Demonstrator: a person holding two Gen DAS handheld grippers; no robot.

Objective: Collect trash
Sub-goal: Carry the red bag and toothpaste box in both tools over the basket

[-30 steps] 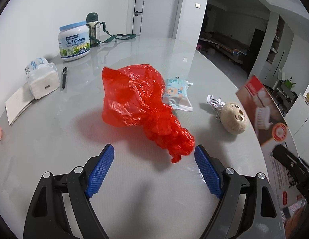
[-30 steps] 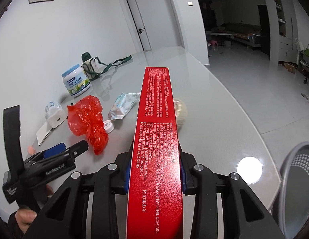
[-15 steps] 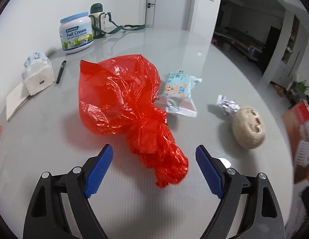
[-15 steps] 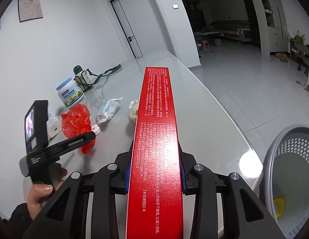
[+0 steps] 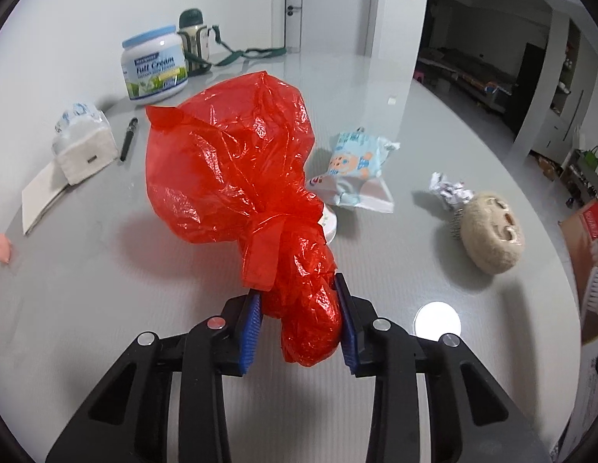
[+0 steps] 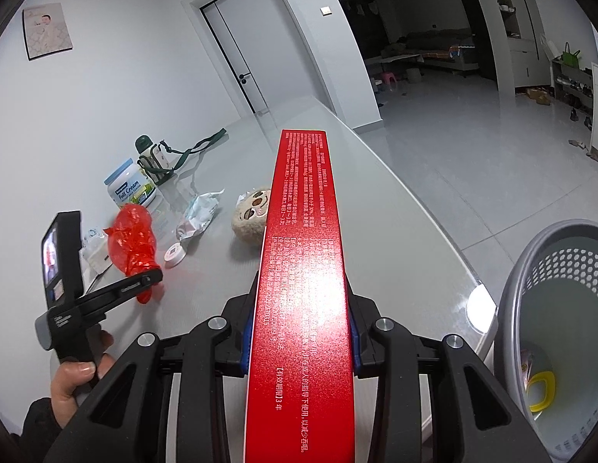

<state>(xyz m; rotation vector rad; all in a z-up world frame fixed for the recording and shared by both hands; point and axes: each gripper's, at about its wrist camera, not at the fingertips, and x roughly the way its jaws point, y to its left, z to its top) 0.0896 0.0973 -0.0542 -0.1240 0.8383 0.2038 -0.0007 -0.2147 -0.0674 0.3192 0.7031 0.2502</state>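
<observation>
Left wrist view: left gripper (image 5: 299, 318) clamped on red bag (image 5: 237, 162) twisted neck; bag hides most of white cap behind. Right gripper (image 6: 300, 328) pinches red box (image 6: 304, 270), basket (image 6: 519, 270) to its right, rim cut off.

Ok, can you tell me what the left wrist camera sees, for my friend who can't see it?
The left tongs pinch the twisted neck of a red plastic bag on a grey table. Behind the bag lie a baby-wipes packet, crumpled foil and a round beige toy; a milk powder tub stands at the back.
</observation>
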